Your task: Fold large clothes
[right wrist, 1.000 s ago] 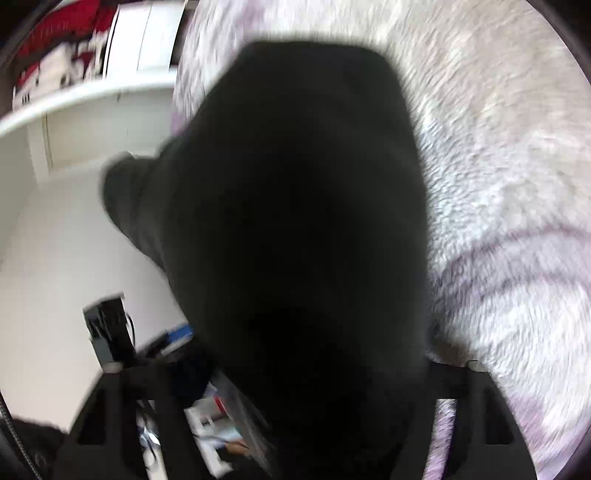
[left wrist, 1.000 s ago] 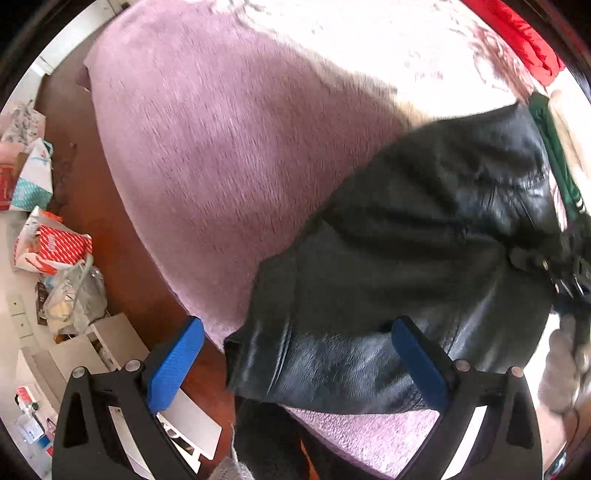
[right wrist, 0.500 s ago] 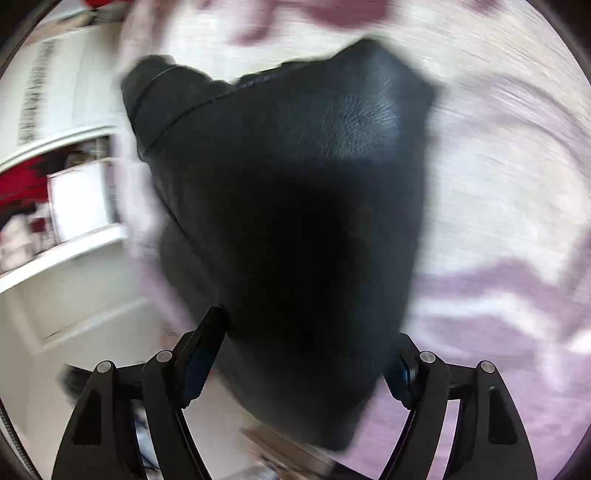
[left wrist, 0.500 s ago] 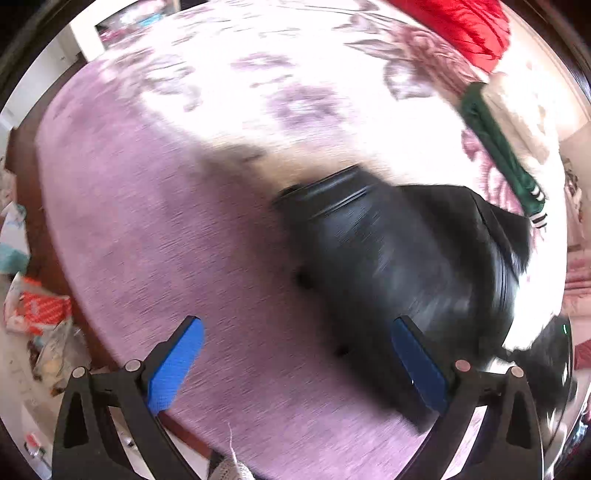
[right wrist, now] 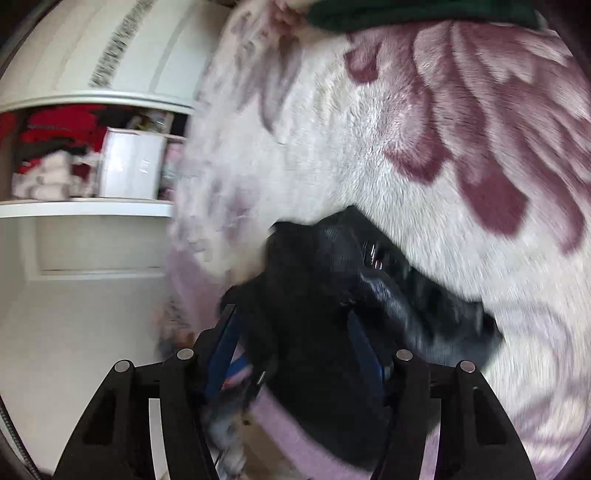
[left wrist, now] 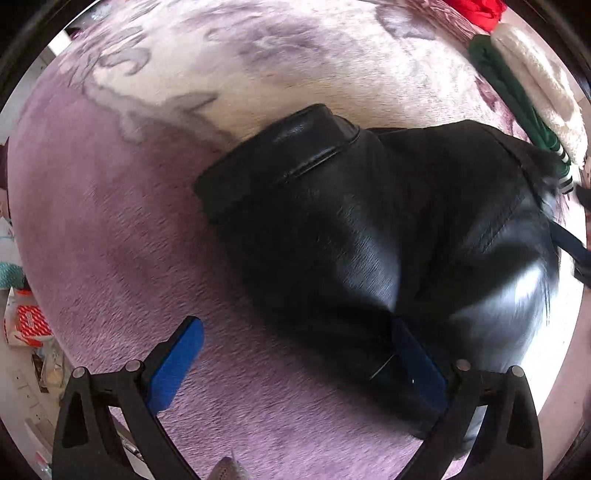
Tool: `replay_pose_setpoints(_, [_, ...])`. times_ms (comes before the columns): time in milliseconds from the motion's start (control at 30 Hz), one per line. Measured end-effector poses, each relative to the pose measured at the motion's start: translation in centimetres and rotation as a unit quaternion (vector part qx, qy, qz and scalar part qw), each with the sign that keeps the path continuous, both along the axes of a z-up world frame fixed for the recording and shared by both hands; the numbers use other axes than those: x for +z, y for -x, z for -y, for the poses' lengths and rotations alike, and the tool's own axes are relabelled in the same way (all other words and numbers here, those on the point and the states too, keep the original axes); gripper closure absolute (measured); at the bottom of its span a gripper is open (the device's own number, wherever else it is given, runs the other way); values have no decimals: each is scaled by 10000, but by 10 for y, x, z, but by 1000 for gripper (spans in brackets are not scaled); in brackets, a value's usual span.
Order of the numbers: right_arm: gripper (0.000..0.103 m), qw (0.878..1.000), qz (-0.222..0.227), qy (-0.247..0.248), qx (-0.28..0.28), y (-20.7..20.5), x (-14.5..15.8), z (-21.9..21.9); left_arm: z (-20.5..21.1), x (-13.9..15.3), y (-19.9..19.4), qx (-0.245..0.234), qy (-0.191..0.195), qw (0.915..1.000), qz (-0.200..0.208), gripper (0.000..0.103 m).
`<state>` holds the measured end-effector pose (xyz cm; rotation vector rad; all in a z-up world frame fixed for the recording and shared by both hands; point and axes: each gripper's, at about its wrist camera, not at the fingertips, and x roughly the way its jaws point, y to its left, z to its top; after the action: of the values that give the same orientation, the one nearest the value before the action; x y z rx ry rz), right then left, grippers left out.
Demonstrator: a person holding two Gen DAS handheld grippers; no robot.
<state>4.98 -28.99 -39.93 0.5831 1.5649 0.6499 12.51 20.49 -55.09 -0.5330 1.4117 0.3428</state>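
Note:
A black leather jacket lies bunched on a purple and white flowered blanket. My left gripper is open just above the blanket; its right blue pad touches the jacket's near edge and nothing lies between the pads but blanket. In the right wrist view the jacket fills the space between the blue pads of my right gripper. The jaws there stand partly closed with the jacket's edge between them. The view is blurred.
Folded green and cream clothes and a red item lie at the blanket's far right. White shelves with a white box stand beyond the bed. Bags and clutter lie on the floor at the left.
The jacket has been swung from hanging off the bed edge onto the blanket. My right gripper's jaws have narrowed on its edge. My left gripper has moved further over the bed, still open.

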Motion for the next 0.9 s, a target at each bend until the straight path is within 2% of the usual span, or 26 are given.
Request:
replay_pose_setpoints(33, [48,9997,24,220,43,-10,-11,-13,-4,-1,4,67,82,9999,35,0])
replay_pose_setpoints(67, [49,9988,-13,471,107,-16,-28,-22,-7,-3,6,128,99,9999,14,0])
replay_pose_setpoints(100, [49,9985,-68,535,128,-25,-35,-8,-10,-3,8,165,129,9998,16,0])
replay_pose_setpoints(167, [49,9977,-45,621,286,-34,-47,-28,-14,1,10,239,182,9995,-2,0])
replay_pose_setpoints(267, [45,9957,-144,693,600,-38,-36,-27,-21,21,19,410,186,9989,134,0])
replay_pose_setpoints(367, [44,9979,-292,423,390,-36,-12,-2,-33,37,40,887,539,9937,423,0])
replay_pose_setpoints(400, [41,9985,-284,383,250,-30,-2,13,-37,35,46,1084,753,9902,455,0])
replay_pose_setpoints(467, [16,9986,-186,488,-70,-10,16,42,-43,20,54,1394,1195,9820,438,0])
replay_pose_setpoints(567, [15,9967,-360,508,-526,30,18,83,-49,-16,55,1855,1950,9621,446,0])
replay_pose_setpoints(633, [15,9942,-761,344,-673,58,-1,105,-50,-29,48,1964,2232,9530,585,0])
replay_pose_setpoints(767, [15,9869,-1349,-79,-879,84,-65,114,-45,-33,34,1933,2138,9551,690,0])
replay_pose_setpoints(800, [11,9851,-1426,-242,-926,86,-82,111,-43,-33,32,1936,2098,9559,692,0])
replay_pose_setpoints(833, [4,9820,-1480,-586,-1014,86,-98,107,-42,-32,30,1946,2066,9562,723,0])
replay_pose_setpoints(900, [0,9791,-1445,-977,-1041,80,-113,96,-39,-29,23,1969,2029,9564,735,0])
